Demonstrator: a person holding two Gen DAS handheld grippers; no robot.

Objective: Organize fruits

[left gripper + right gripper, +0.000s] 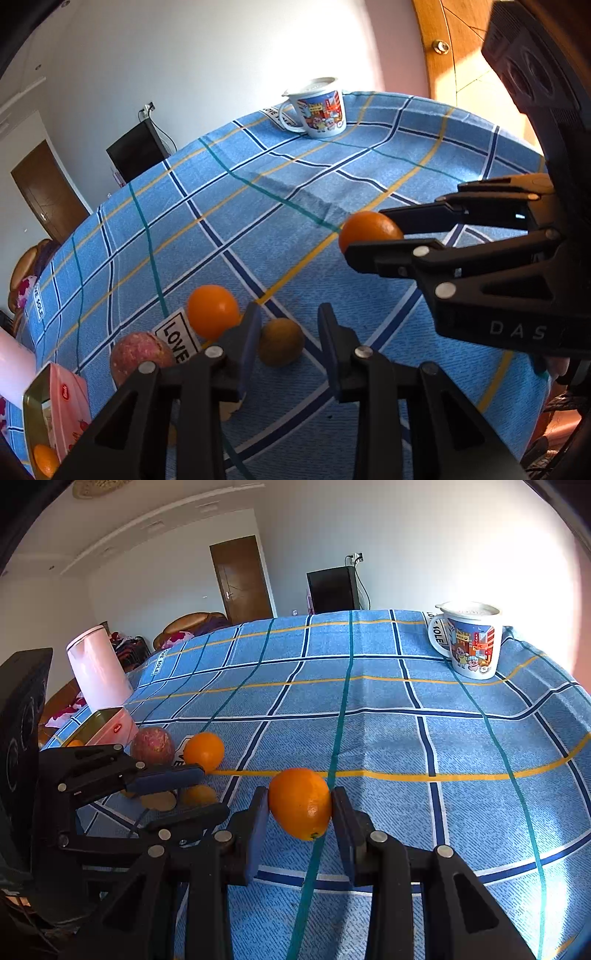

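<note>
right claw (300, 805) is pinching the orange (300, 803) by its curved sides, up off the desk (406, 720) and well right of the tin (107, 722); might squirt out; left claw (286, 332) open around the brown fruit (280, 341)

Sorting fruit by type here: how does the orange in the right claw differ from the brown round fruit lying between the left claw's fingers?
The orange is bright orange and glossy; the brown fruit is dull tan-brown. The orange is clamped in the right claw; the brown fruit lies free on the tablecloth, with the left claw open around it. The orange looks larger, though the fisheye views make that uncertain. Both are roundish whole fruits.
</note>
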